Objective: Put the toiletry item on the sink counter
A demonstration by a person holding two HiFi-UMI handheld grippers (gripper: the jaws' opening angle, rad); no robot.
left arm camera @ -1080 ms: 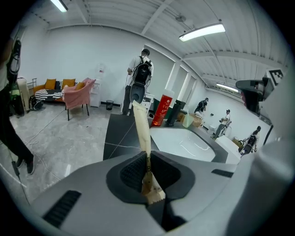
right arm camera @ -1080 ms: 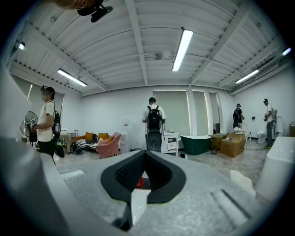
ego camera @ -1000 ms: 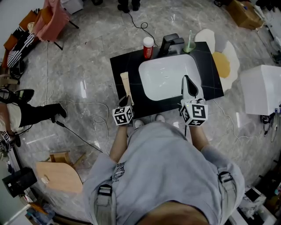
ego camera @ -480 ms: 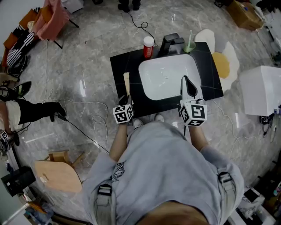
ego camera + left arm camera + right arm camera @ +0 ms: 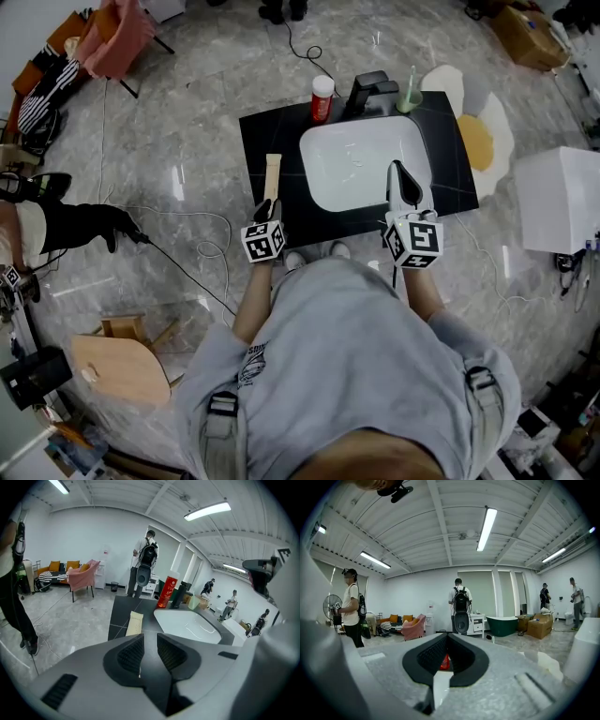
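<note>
The toiletry item, a cream tube (image 5: 272, 175), lies flat on the left side of the black sink counter (image 5: 272, 131), beside the white basin (image 5: 361, 164). My left gripper (image 5: 265, 210) sits just behind the tube's near end, its jaws a little apart and holding nothing. In the left gripper view the tube (image 5: 135, 622) rests on the counter (image 5: 123, 607) beyond the left gripper (image 5: 151, 644). The right gripper (image 5: 402, 180) hovers over the basin's right part, shut and empty. Through the right gripper (image 5: 447, 641) only a sliver of red shows.
A red bottle with a white cap (image 5: 322, 97), a black faucet (image 5: 370, 92) and a green cup with a toothbrush (image 5: 407, 97) line the counter's far edge. An egg-shaped rug (image 5: 473, 131) and a white box (image 5: 562, 197) lie to the right. A cable (image 5: 178, 262) crosses the floor at left.
One second ago the tube's near end was in the left gripper's jaws, angled. Now it lies straight on the counter, free of the jaws. The right gripper has stayed put.
</note>
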